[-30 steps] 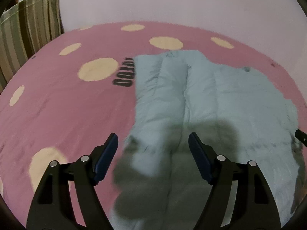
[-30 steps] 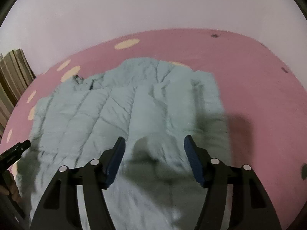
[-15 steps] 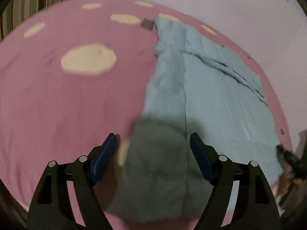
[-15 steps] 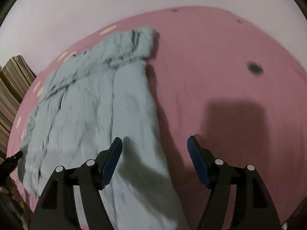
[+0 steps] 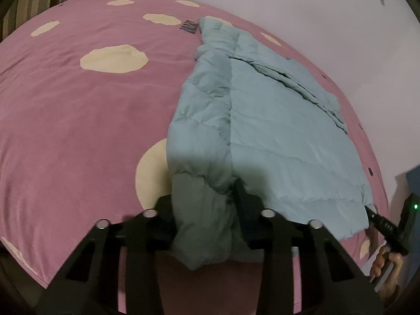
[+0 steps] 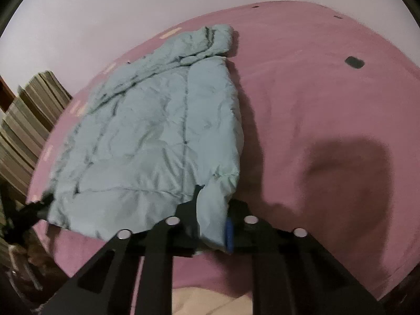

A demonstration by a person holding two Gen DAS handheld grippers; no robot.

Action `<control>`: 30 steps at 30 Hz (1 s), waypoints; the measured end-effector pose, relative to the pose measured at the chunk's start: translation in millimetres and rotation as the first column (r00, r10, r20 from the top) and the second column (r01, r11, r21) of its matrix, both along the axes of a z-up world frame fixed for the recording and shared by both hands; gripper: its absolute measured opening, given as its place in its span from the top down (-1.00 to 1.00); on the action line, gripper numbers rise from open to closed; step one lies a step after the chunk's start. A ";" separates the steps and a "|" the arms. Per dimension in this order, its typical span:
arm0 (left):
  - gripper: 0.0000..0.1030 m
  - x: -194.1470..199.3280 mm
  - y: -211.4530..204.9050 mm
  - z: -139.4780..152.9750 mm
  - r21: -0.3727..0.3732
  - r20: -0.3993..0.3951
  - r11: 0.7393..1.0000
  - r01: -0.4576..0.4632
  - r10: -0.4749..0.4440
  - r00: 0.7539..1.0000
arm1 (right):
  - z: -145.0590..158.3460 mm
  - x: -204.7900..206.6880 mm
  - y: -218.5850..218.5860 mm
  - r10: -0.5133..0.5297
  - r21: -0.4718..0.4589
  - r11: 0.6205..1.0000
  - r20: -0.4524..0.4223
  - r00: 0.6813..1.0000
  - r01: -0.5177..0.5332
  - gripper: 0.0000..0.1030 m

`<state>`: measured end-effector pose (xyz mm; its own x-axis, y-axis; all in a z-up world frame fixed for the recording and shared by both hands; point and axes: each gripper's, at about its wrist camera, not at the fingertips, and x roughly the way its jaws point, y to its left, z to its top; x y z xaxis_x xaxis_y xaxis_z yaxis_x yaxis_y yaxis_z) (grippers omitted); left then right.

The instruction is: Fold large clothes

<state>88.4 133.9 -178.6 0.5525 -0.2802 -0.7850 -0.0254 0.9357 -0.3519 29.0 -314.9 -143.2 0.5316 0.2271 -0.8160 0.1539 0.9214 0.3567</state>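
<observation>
A light blue quilted jacket [image 5: 275, 120] lies spread on a pink bed cover, its hood end far from me. My left gripper [image 5: 204, 210] is shut on the jacket's near left corner, the fabric bunched between the fingers. In the right wrist view the jacket [image 6: 157, 120] lies to the left, and my right gripper [image 6: 212, 223] is shut on its near right corner. The right gripper also shows at the right edge of the left wrist view [image 5: 386, 225], the left one at the left edge of the right wrist view [image 6: 29, 210].
The pink bed cover [image 5: 78, 131] has cream spots [image 5: 113, 59] and a dark label [image 5: 188, 26]. A striped curtain [image 6: 23, 120] hangs at the left. A pale wall [image 5: 288, 0] runs behind the bed. A small dark patch [image 6: 354, 62] marks the cover at the right.
Both grippers were open above the jacket; they have dropped to its near edge, moved apart to the two corners and shut on the fabric.
</observation>
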 end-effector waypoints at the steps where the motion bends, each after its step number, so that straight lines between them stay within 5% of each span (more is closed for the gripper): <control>1: 0.59 1.5 -1.5 0.6 0.000 0.004 1.000 0.006 -0.006 1.000 | 1.0 0.4 -1.0 0.002 0.031 1.000 0.005 1.000 -0.002 0.82; 15: 0.90 8.1 -2.6 17.2 0.010 0.044 1.000 0.011 -0.011 0.999 | 43.7 21.9 -19.0 -0.026 0.346 0.938 0.130 0.991 -0.021 0.88; 30: 0.92 66.3 -2.7 70.8 -0.024 0.159 0.999 -0.039 0.042 0.986 | 73.3 78.2 -27.1 -0.051 0.360 0.933 0.198 0.979 -0.024 0.88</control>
